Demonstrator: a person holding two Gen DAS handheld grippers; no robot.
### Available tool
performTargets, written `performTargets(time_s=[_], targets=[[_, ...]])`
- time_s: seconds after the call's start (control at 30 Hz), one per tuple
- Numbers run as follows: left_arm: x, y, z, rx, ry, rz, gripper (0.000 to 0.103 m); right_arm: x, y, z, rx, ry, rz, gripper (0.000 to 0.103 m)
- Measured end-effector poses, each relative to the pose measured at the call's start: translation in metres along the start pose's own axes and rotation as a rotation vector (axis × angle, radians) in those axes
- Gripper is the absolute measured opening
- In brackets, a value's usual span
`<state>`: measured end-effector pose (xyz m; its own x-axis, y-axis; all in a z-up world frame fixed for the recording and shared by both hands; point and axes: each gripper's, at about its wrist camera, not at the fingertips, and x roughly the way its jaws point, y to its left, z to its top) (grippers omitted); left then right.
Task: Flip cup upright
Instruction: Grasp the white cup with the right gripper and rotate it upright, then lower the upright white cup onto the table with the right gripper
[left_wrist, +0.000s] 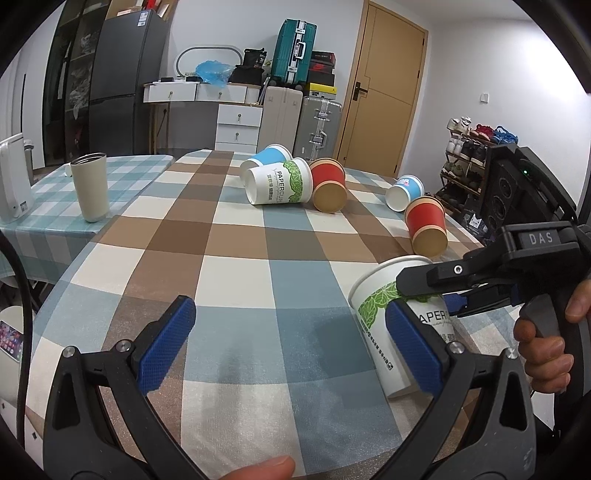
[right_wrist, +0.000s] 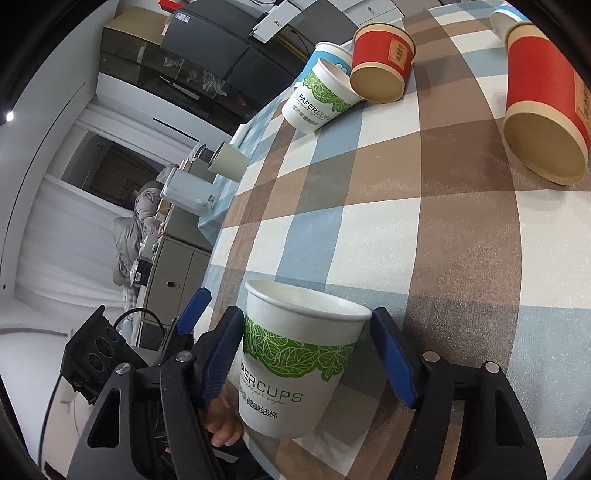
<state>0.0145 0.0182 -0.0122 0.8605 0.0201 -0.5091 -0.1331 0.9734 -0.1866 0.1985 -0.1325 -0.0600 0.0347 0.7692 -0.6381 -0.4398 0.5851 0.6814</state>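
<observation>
A white paper cup with green leaves (left_wrist: 384, 325) (right_wrist: 295, 354) stands nearly upright, tilted, on the checked tablecloth (left_wrist: 258, 266) at the near right. My right gripper (right_wrist: 308, 354) (left_wrist: 424, 295) is shut on it around the upper wall, mouth up. My left gripper (left_wrist: 291, 343) is open and empty, just left of that cup, its right finger (left_wrist: 413, 343) in front of the cup. Farther back lie other cups on their sides: a white leafy one (left_wrist: 280, 182), a blue one (left_wrist: 267, 155), two red ones (left_wrist: 328, 184) (left_wrist: 426, 225), and a blue-white one (left_wrist: 404, 192).
A beige metal tumbler (left_wrist: 90, 186) stands upright on the adjoining table at the left, beside a white appliance (left_wrist: 13, 184). A shoe rack (left_wrist: 465, 162) stands off the table's right edge. Suitcases and drawers line the back wall.
</observation>
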Motion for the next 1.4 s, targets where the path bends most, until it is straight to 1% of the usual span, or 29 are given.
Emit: performTargets(time_s=[0.1,0.17,0.2,0.27,0.43,0.47,0.57,0.73,0.9,1.07,1.4], targets=[[0.0,-0.001,0.0,0.0,-0.001,0.001,0.103,-0.003,-0.001,-0.002,-0.011,-0.008,0.007,0.069],[0.0,-0.001,0.0,-0.002,-0.002,0.002,0.103,-0.008,0.002,-0.004,-0.034,-0.024,0.004,0.062],[0.0,0.0,0.0,-0.004,-0.002,0.001,0.103,-0.013,0.006,-0.005,-0.063,-0.049,-0.016,0.062],[0.0,0.0,-0.001,-0.007,-0.002,0.001,0.103,-0.021,0.013,-0.01,-0.112,-0.093,-0.027,0.062],[0.0,0.0,-0.001,-0.006,-0.003,0.001,0.103,-0.037,0.032,-0.022,-0.273,-0.223,-0.163,0.062],[0.0,-0.001,-0.001,-0.006,-0.004,0.001,0.103,-0.039,0.038,-0.025,-0.321,-0.262,-0.209,0.062],[0.001,0.0,-0.001,-0.008,-0.003,0.002,0.103,-0.042,0.051,-0.034,-0.429,-0.356,-0.308,0.062],[0.001,0.0,-0.002,-0.012,-0.003,-0.002,0.103,-0.034,0.065,-0.038,-0.544,-0.44,-0.379,0.062],[0.001,0.0,-0.002,-0.012,-0.002,-0.002,0.103,-0.021,0.071,-0.028,-0.566,-0.459,-0.404,0.061],[0.001,0.001,-0.002,-0.013,-0.001,0.0,0.103,-0.007,0.071,-0.022,-0.56,-0.44,-0.423,0.061],[0.001,0.002,-0.003,-0.015,-0.002,0.0,0.103,-0.012,0.068,-0.028,-0.561,-0.415,-0.408,0.06]])
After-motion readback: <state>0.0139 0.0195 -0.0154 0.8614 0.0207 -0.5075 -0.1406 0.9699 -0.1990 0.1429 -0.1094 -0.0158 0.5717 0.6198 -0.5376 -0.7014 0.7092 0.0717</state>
